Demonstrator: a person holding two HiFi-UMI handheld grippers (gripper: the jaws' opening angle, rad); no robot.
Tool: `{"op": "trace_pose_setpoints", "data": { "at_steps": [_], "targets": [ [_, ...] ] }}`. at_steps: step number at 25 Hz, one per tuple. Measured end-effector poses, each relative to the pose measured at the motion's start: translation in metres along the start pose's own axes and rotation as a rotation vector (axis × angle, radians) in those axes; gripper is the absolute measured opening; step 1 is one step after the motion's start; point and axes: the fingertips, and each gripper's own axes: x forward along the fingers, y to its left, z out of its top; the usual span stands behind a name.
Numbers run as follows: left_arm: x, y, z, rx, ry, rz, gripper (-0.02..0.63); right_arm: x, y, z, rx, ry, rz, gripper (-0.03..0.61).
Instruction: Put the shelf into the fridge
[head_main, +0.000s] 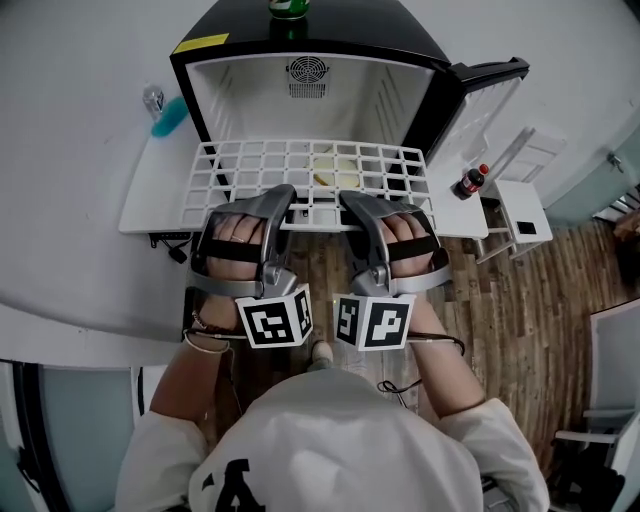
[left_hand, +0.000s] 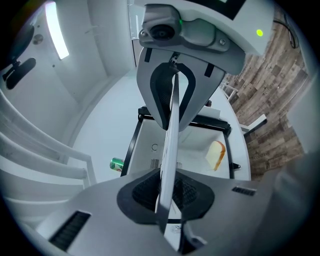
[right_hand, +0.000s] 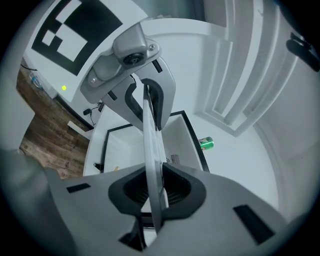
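Observation:
A white wire-grid shelf (head_main: 300, 165) is held level in front of the open black mini fridge (head_main: 305, 90), its far edge at the fridge mouth. My left gripper (head_main: 285, 205) is shut on the shelf's near edge, left of centre. My right gripper (head_main: 350, 207) is shut on the same edge just to the right. In the left gripper view the shelf (left_hand: 170, 150) runs edge-on between the jaws of the left gripper (left_hand: 169, 145). The right gripper view shows the shelf (right_hand: 152, 165) clamped edge-on in the right gripper (right_hand: 152, 150). The fridge's white inside with a fan grille (head_main: 305, 72) is open.
The fridge door (head_main: 480, 105) stands open at the right. A green can (head_main: 289, 8) sits on the fridge top. A cola bottle (head_main: 470, 182) stands right of the shelf. A blue-handled item (head_main: 168, 115) lies at the left. A yellowish food piece (left_hand: 216, 155) lies in the fridge.

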Motion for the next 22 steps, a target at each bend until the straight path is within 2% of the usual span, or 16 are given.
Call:
{"op": "trace_pose_setpoints", "data": {
  "at_steps": [14, 22],
  "targets": [
    [0.05, 0.001, -0.008, -0.004, 0.058, 0.005, 0.037, 0.046, -0.009, -0.018, -0.033, -0.072, 0.009, 0.06],
    [0.066, 0.003, -0.017, -0.006, 0.033, -0.013, 0.037, 0.064, -0.01, -0.017, -0.006, -0.048, 0.016, 0.06]
  ]
}}
